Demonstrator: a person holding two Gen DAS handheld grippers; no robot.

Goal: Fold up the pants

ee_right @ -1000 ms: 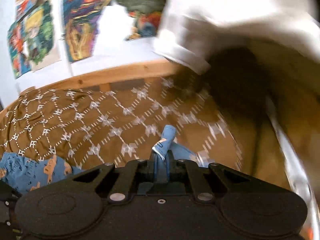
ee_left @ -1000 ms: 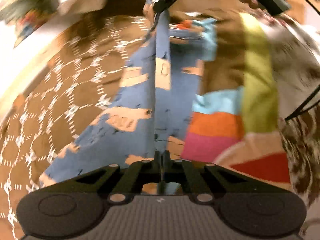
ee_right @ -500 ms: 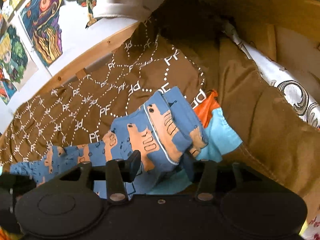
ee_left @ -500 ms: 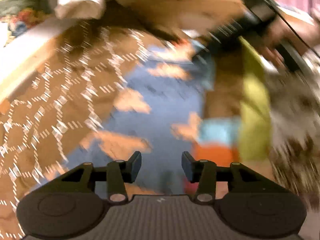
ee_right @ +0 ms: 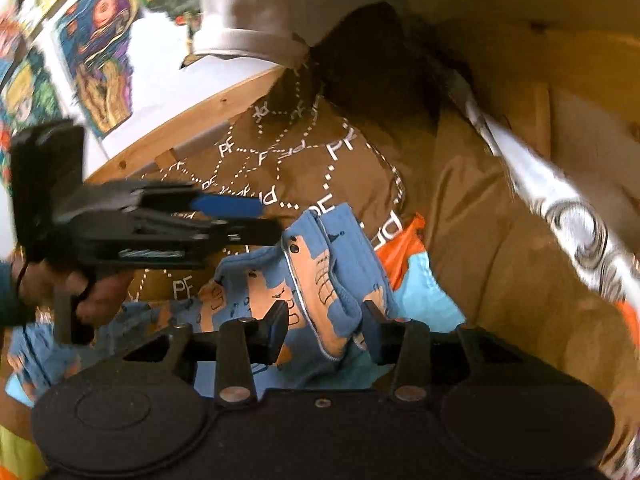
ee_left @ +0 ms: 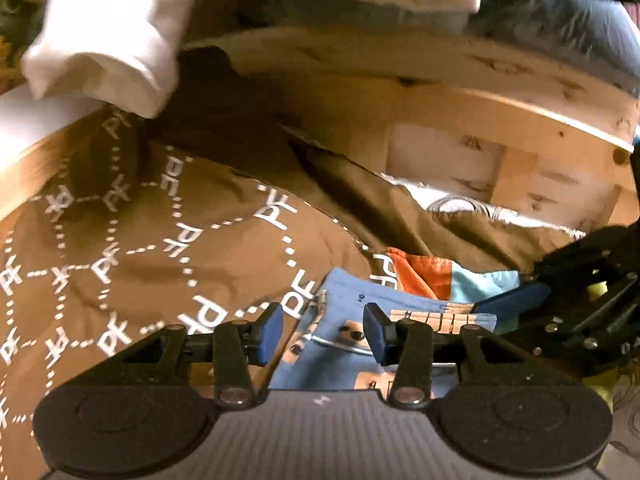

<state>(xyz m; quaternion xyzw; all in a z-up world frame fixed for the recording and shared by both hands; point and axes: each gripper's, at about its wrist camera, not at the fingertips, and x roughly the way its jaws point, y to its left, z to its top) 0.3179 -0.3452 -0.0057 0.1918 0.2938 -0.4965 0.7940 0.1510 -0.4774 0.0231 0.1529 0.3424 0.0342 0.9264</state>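
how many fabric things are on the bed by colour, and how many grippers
blue printed pants: 1
brown patterned bedspread: 1
orange and light blue cloth under the pants: 1
white garment hanging at the top: 1
grippers, both open: 2, left gripper, right gripper
total: 6

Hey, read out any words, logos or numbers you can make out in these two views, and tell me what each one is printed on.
"PF": white letters repeated across the brown bedspread, readable in both views.
Pictures on the wall: any lettering is too blurred to read.
Blue pants: orange shapes only, no readable text.
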